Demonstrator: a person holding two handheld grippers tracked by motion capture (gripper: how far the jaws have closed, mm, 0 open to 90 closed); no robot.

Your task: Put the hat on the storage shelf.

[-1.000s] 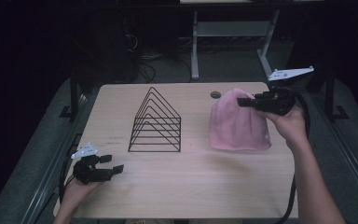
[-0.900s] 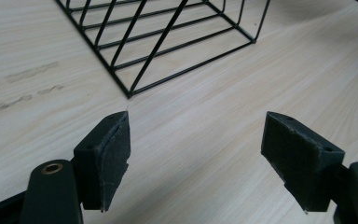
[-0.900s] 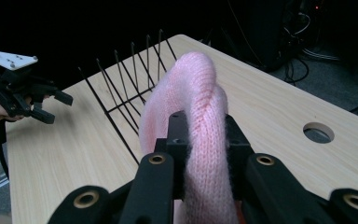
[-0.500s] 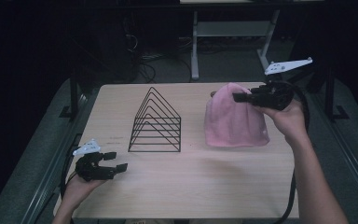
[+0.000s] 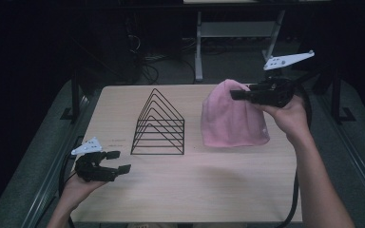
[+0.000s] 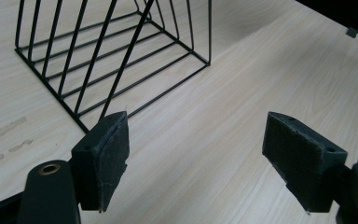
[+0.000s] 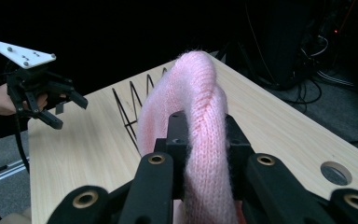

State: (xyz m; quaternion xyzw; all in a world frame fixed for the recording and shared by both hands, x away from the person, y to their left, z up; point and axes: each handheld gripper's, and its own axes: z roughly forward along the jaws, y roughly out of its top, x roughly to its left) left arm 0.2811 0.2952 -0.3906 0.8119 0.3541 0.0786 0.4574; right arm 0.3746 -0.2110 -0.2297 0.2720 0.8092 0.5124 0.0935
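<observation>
Free room and obstacles on the table [image 5: 209,190]. The black wire rack [image 5: 159,124] stands at centre frame in the high view, the one rigid obstacle. The pink knit hat [image 5: 233,118], right of centre, hangs from the clamped right gripper [image 5: 235,95] and drapes onto the wood, leaving a narrow lane between it and the rack. The lower half of the frame is bare tabletop; the left gripper [image 5: 116,161], jaws apart, hovers at lower left, near the rack's front corner.

overhead view, two close views, shared table [image 5: 218,190]
</observation>
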